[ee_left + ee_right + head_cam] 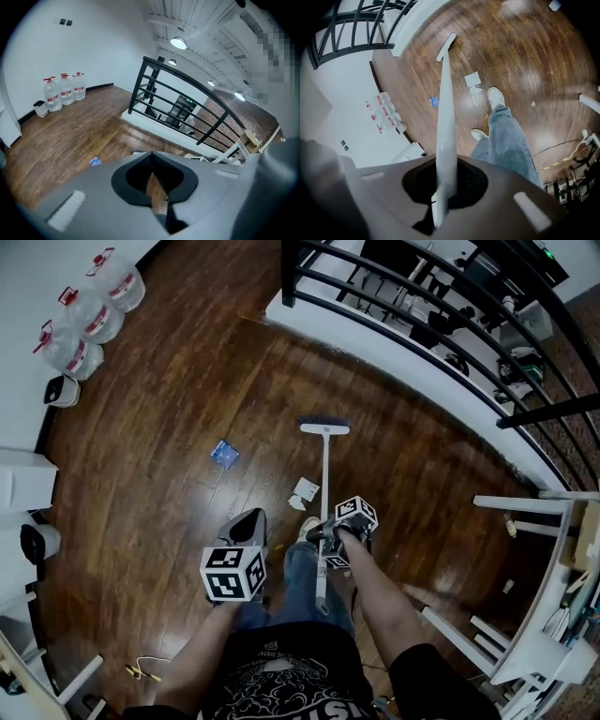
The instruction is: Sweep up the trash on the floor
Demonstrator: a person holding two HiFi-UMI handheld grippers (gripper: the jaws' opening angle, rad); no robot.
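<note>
A broom with a white handle [325,484] and a blue brush head [323,426] stands on the wooden floor ahead of me. My right gripper [330,538] is shut on that handle [444,117], which runs up between the jaws [440,187]. A crumpled white paper [306,490] lies just left of the handle, also seen in the right gripper view [472,78]. A blue packet [224,454] lies farther left [95,161] [434,101]. My left gripper [248,521] hangs level at my left side, jaws [157,187] shut with nothing between them.
Three water bottles [89,315] and a small white bin [61,390] stand by the far left wall. A black railing [422,324] on a white ledge crosses the upper right. White furniture frames [525,615] stand at right. A yellow cable [141,669] lies lower left. My shoe [496,96] is near the paper.
</note>
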